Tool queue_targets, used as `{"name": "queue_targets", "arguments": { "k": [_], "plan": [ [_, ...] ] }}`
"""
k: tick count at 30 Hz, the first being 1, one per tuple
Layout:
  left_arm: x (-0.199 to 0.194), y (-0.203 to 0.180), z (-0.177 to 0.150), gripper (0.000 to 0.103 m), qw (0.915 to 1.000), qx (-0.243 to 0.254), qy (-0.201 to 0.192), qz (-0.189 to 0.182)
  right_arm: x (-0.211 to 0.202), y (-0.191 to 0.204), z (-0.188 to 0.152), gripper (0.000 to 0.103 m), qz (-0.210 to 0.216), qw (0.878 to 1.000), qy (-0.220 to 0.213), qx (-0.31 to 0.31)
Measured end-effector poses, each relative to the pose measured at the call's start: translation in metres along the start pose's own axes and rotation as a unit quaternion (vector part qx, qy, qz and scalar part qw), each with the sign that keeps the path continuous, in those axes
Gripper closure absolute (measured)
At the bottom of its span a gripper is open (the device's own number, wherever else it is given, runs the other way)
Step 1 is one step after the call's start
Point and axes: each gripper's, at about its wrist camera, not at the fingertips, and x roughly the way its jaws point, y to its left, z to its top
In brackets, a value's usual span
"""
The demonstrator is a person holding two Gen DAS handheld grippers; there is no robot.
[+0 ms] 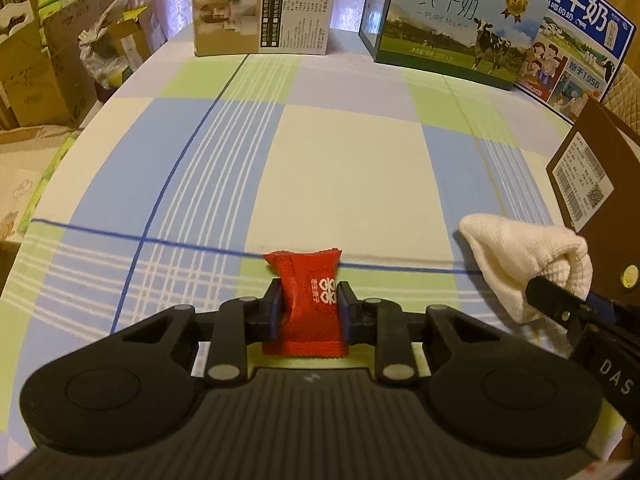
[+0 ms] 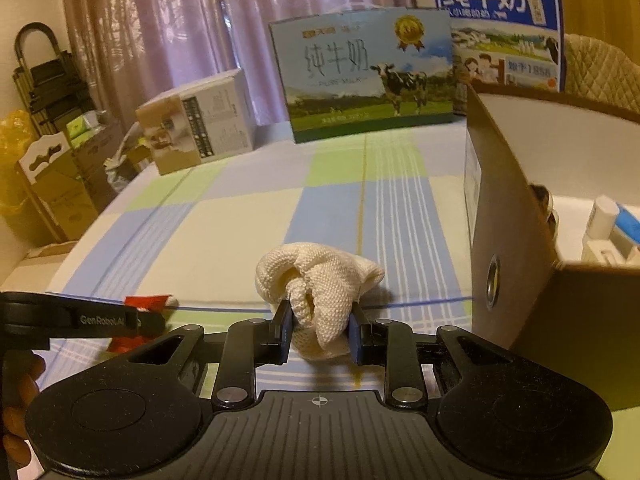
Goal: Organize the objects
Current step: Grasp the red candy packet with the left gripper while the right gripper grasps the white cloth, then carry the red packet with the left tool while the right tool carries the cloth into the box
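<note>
**Two grippers, each holding one item beside an open box**

Two handheld grippers work side by side over a checked cloth. Nearest in the left wrist view, the left gripper (image 1: 309, 308) has its fingers closed against the sides of a red snack packet (image 1: 306, 300), which stands upright between them; whether its lower edge rests on the cloth is hard to tell. Just to its right, the right gripper (image 2: 319, 334) has its fingers pinched on a bunched cream cloth (image 2: 316, 284), low over the surface.

Close on the right stands an open brown box (image 2: 516, 248). Inside it, a few small white and blue containers (image 2: 612, 228) show, so sorting appears partly done. The packet and the cloth are both outside the box and likely go in next.

The surface is a bed or bench under a sheet (image 1: 340, 152) checked in blue, green and cream. Along its far edge stand a tan carton (image 1: 264, 8) and two milk cartons (image 1: 460, 28) printed with cows and fields. Beyond hang pinkish curtains (image 2: 180, 20); stacked cardboard boxes (image 1: 36, 68) fill the left of the room.
</note>
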Motion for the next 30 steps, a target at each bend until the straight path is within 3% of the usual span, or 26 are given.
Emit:
{"name": "queue_targets", "arguments": {
  "k": [10,20,30],
  "plan": [
    [-0.061,-0.02,0.007,0.081,0.9984,0.025,-0.05,-0.008,-0.052,0.006,0.028,0.079,0.032,0.999,-0.025,-0.016],
    [-0.129,-0.072,-0.001,0.081,0.9935,0.046,-0.081,-0.066,-0.127,-0.016,0.046,0.079,0.046,0.998,-0.045,-0.003],
    [-0.16,-0.141,-0.003,0.081,0.9848,0.089,-0.092,-0.117,-0.191,-0.067,0.051,0.079,0.024,0.997,-0.074,0.031]
  ]
}}
